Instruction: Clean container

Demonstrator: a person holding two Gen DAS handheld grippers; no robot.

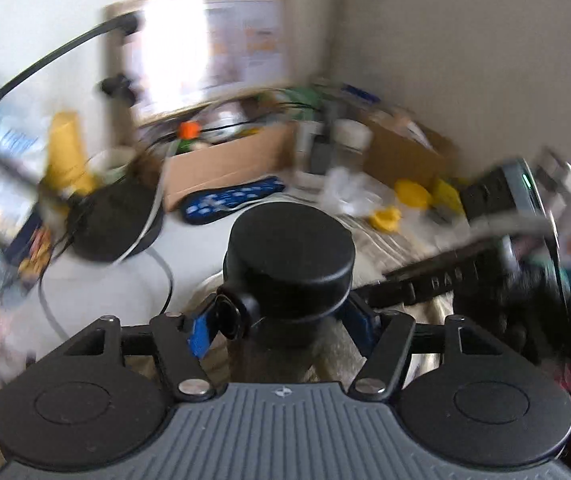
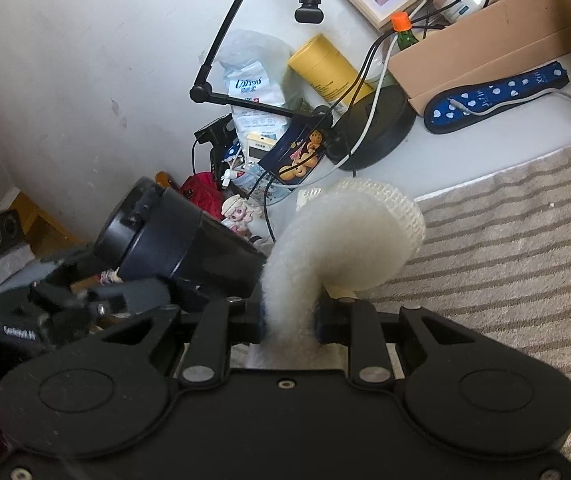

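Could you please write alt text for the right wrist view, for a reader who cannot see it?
The right hand-held gripper is shut on a fluffy white cloth over a striped mat. To its left, the other gripper holds a black container, tilted, in front of a cluttered white wall corner.

A yellow cardboard tube (image 2: 325, 70) leans against the round black lamp base (image 2: 377, 128) on the white worktop (image 2: 505, 128). Just right of the base sits an open brown cardboard box (image 2: 485, 46), with a dark blue polka-dot strip (image 2: 497, 94) lying in front of it. A beige-and-white striped cloth (image 2: 505, 248) covers the near worktop. A wood-framed picture (image 1: 209, 52) leans on the wall.
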